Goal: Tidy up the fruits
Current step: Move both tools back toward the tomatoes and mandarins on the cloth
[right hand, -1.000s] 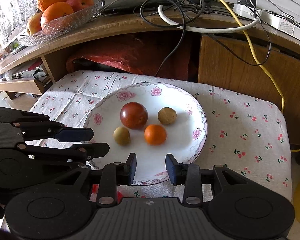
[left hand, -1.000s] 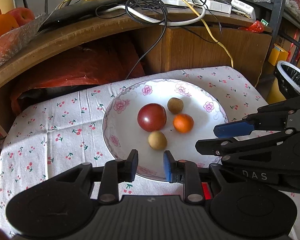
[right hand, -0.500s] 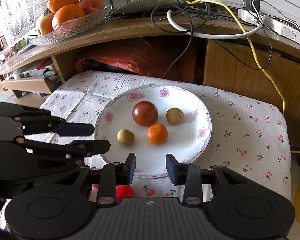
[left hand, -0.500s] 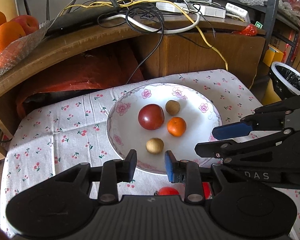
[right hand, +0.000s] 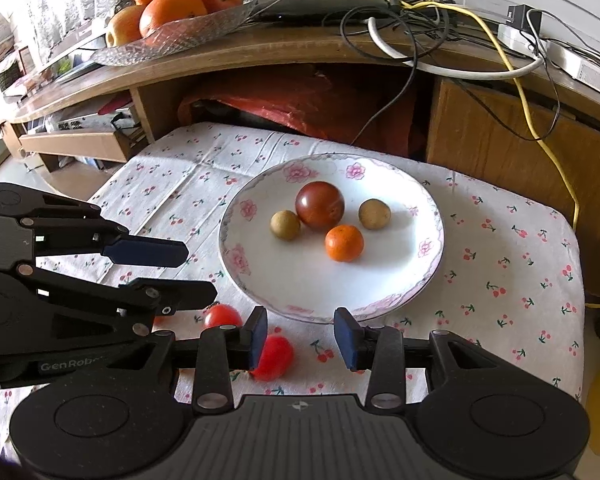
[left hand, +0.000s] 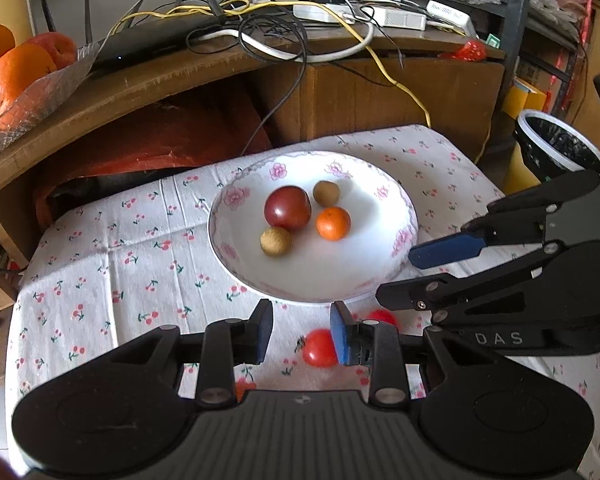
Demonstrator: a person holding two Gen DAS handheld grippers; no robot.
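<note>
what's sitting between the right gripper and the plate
Two small red tomatoes lie on the cloth just ahead of the right gripper, short of the plate rim. The right wrist view shows it best.

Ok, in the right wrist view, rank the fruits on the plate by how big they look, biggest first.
1. dark red tomato
2. small orange
3. The two brown fruits, right one and left one, look about alike; I won't rank them.
</note>
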